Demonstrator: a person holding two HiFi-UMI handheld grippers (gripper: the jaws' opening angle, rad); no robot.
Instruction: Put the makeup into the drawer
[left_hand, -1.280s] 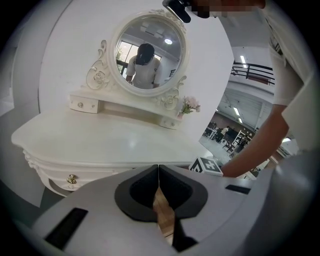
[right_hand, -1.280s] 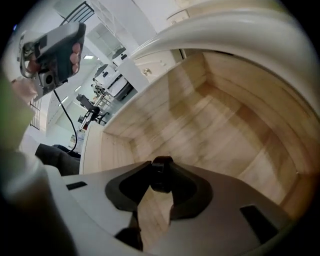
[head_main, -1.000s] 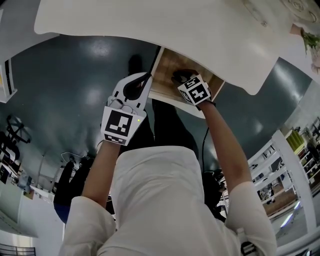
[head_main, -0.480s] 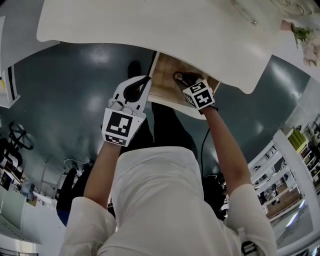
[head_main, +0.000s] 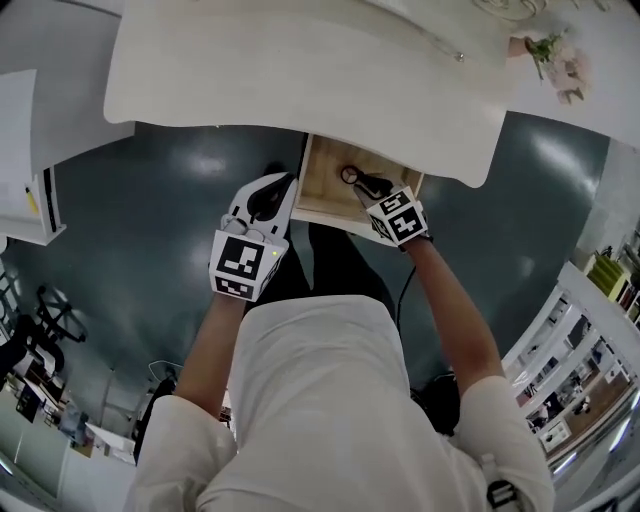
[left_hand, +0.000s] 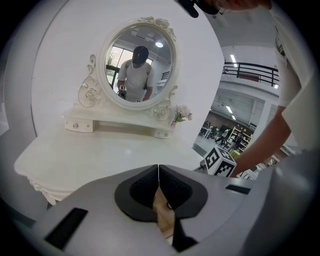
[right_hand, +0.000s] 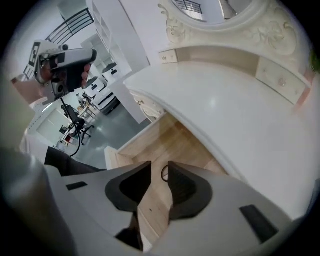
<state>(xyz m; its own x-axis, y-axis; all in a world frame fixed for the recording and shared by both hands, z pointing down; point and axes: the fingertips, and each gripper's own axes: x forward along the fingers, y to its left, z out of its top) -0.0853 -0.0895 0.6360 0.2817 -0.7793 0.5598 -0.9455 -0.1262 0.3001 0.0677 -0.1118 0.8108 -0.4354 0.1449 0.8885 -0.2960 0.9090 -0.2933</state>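
Since the earlier frame, the right gripper (head_main: 372, 187) had risen above the open light-wood drawer (head_main: 322, 195) under the white counter (head_main: 300, 80). Its jaws had just been closing but stood apart with nothing between them. The small dark round makeup item (head_main: 348, 175) lay on the drawer floor. The left gripper (head_main: 288, 182) hung beside the drawer, jaws together and empty.

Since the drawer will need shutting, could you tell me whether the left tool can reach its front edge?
Probably yes: in the head view the left tool, shut and empty, sits just beside the left front corner of the drawer, with nothing visible between them.
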